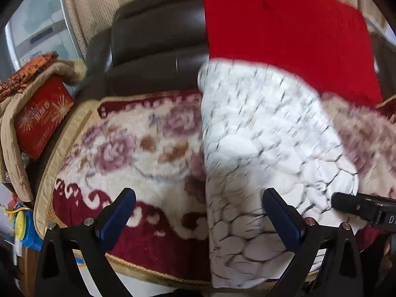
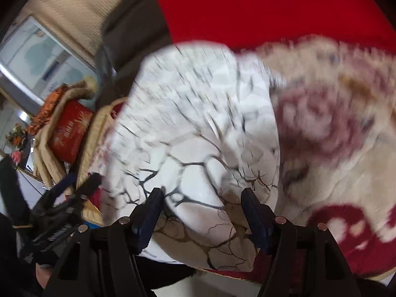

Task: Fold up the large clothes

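The left claw stands released above the sofa seat's front edge; the right claw is released too, over the garment. White cloth with dark crackle lines, folded into a long strip, runs from the front edge toward the backrest on the floral blanket.

Red box with gold starburst lettering too blurred to read, "D" on the right claw's body (cut off by the frame edge)

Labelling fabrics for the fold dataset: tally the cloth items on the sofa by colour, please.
White with black crackle print, garment: 1
Plain red, garment: 1
Cream and maroon floral, seat blanket: 1
Total: 3
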Demonstrator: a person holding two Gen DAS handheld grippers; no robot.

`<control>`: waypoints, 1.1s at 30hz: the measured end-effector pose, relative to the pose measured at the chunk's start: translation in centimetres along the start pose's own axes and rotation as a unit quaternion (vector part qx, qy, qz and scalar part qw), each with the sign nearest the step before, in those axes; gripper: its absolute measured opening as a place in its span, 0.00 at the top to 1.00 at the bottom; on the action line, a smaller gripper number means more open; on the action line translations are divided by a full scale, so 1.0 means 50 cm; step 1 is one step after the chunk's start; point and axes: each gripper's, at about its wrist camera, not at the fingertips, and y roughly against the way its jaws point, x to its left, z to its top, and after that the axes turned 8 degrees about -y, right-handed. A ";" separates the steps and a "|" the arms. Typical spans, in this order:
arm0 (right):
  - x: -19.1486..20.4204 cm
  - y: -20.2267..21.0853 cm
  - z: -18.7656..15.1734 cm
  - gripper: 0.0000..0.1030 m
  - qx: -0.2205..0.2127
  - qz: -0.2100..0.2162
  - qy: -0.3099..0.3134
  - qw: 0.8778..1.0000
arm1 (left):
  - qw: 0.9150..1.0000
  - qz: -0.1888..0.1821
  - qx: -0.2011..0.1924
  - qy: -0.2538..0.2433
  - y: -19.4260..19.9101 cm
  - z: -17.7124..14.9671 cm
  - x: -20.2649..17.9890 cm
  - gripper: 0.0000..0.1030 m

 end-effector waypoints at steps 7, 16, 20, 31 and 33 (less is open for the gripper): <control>-0.002 0.015 0.003 0.33 -0.012 0.014 -0.002 1.000 | 1.000 -0.007 -0.007 0.017 0.008 0.000 0.018 0.00; 0.033 0.042 -0.002 0.63 -0.054 0.008 0.042 0.998 | 1.000 0.004 -0.016 0.003 0.013 -0.005 0.009 0.00; -0.016 -0.013 0.000 0.63 -0.008 0.018 -0.010 1.000 | 1.000 0.005 -0.013 0.004 0.007 -0.006 0.013 0.00; 0.040 0.031 0.101 0.62 -0.063 0.008 0.010 0.998 | 0.999 0.020 -0.030 0.020 -0.006 0.063 0.038 0.00; 0.044 0.003 0.125 0.62 -0.059 0.004 0.000 0.998 | 1.000 0.013 -0.016 0.016 -0.036 0.082 0.038 0.00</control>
